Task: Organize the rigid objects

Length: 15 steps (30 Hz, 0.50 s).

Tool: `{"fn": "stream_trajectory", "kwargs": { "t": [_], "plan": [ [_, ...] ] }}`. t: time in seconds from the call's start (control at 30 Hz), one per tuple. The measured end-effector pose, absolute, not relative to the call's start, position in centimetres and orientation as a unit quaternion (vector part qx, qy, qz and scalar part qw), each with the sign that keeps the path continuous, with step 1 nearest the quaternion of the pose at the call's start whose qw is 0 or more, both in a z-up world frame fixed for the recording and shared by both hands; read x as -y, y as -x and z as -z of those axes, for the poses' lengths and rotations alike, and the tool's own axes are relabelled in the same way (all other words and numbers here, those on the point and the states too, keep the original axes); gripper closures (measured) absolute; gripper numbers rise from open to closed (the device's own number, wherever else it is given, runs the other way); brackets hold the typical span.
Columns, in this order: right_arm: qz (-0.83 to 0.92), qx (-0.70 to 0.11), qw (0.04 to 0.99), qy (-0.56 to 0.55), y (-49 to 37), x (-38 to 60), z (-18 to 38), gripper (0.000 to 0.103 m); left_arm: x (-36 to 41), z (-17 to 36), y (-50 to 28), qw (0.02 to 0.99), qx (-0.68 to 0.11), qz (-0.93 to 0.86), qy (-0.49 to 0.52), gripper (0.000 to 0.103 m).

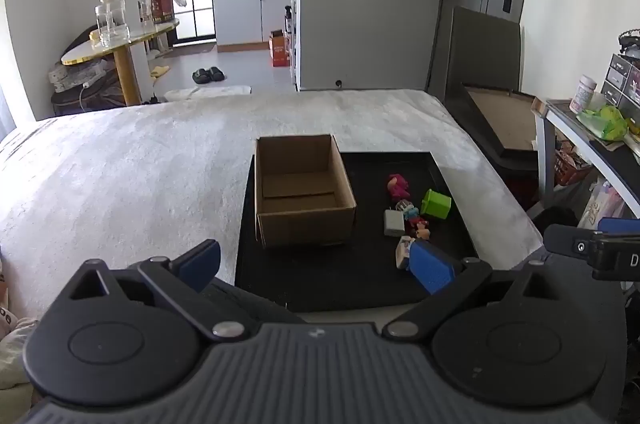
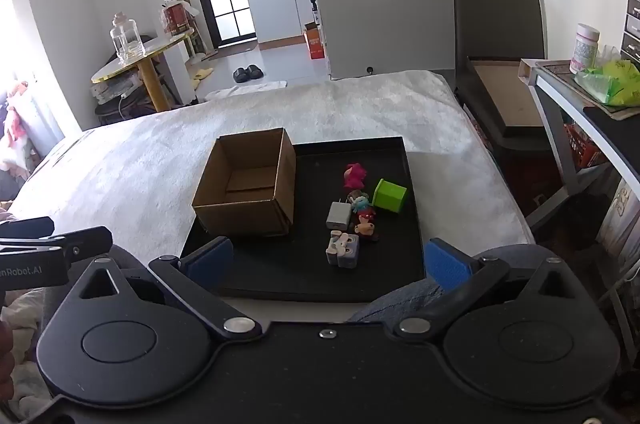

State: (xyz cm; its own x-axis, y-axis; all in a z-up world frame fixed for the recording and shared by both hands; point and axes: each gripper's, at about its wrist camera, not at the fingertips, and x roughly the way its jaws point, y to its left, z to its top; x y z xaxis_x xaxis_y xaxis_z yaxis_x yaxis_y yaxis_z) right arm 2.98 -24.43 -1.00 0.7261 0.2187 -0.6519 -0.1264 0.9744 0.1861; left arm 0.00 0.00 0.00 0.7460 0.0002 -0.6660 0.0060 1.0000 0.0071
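A black tray lies on a white blanket. An open, empty cardboard box stands on its left half. To its right lie small objects: a pink figure, a green cube-shaped cup on its side, a white charger, small toy figures and a grey block figure. My left gripper is open, above the tray's near edge. My right gripper is open, above the tray's near edge.
The blanket-covered bed spreads left of and behind the tray. A dark chair with a framed board stands at the right, then a shelf with a green bag. A round table with a glass jar stands far left.
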Motion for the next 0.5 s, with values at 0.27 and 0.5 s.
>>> {"fn": "stream_trajectory", "kwargs": {
  "t": [0.27, 0.5],
  "plan": [
    [-0.093, -0.359, 0.925, -0.084, -2.8, 24.5, 0.8, 0.0, -0.8, 0.1, 0.3, 0.942, -0.336, 0.007, 0.019, 0.003],
    [-0.092, -0.356, 0.927, -0.077, -2.4, 24.0, 1.0, 0.0, -0.1, -0.1, 0.4, 0.942, -0.337, -0.006, 0.002, 0.003]
  ]
}}
